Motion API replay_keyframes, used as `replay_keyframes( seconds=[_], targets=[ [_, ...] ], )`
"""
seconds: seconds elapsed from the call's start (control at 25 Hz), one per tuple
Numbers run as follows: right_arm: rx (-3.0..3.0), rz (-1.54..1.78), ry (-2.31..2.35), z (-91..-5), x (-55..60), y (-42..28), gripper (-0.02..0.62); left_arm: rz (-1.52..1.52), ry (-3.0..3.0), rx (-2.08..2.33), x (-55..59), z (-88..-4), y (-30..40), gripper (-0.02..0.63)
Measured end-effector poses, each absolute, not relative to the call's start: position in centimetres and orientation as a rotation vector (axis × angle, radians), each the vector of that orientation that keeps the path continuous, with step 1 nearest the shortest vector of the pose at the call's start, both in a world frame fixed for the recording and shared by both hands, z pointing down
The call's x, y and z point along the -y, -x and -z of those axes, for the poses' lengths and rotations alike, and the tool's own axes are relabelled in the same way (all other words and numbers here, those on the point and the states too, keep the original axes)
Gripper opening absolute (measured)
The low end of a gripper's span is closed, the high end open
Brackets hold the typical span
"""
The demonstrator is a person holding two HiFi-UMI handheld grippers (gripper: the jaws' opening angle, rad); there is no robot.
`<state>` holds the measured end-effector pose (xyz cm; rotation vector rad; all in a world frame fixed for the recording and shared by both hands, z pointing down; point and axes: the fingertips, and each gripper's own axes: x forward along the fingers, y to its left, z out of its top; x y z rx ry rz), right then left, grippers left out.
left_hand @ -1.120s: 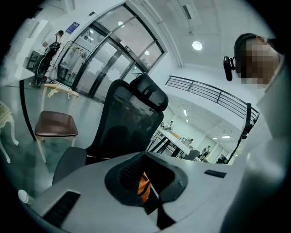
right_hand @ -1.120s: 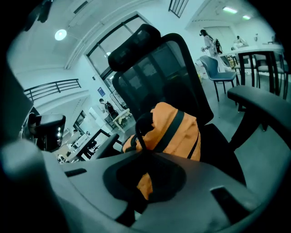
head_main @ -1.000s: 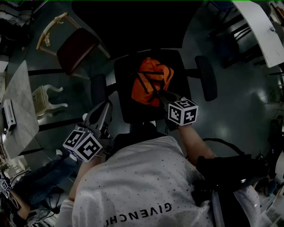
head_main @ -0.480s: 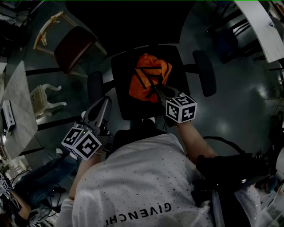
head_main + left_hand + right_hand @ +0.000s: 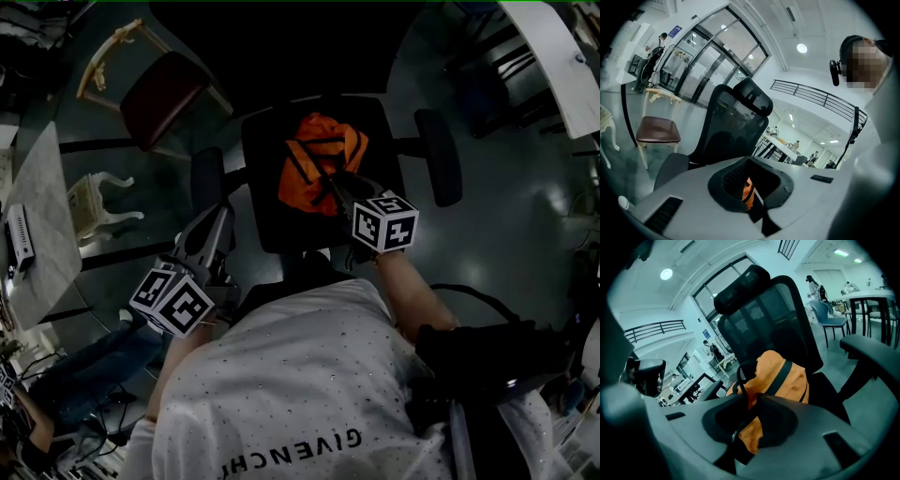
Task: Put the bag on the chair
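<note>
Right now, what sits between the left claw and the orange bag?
Nothing loose: in the head view, only a bare part of the black chair seat separates the left claw from the orange bag. The armrest stands just beside.

The left tool [image 5: 751, 188] fills the foreground with its grey body. Its jaws stand slightly apart and grip nothing. Through the gap shows a sliver of the orange bag [image 5: 747, 199], low in front of the black mesh office chair [image 5: 733, 129]. That chair stands upright, with its grey armrest [image 5: 670, 168] at its left. Further left stands a wooden chair [image 5: 657, 130] with a dark red seat. A glass partition [image 5: 701, 70] runs behind the office chair, and a person's white shirt [image 5: 881, 159] is to its right.
</note>
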<state>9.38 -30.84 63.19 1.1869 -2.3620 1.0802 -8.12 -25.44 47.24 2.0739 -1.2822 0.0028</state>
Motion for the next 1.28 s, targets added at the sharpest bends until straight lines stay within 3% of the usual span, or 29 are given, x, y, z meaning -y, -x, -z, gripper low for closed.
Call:
replay_keyframes(
  seconds=[0.16,0.6,1.28],
  targets=[
    [2.360,-1.048,-1.190,-62.9,31.2,-9.1,0.071,0.006,-2.055,1.307,25.1,-47.3,9.0,0.000],
    [2.363,-1.039,-1.228,-62.9,31.5,-9.6,0.146,0.003,-2.036,1.318,24.5,-47.6,9.4,0.000],
    [2.528,-1.068,-1.228,-58.6,32.3,-9.7,0.169,0.005,-2.077,1.309,24.1,-46.6,8.7,0.000]
  ],
)
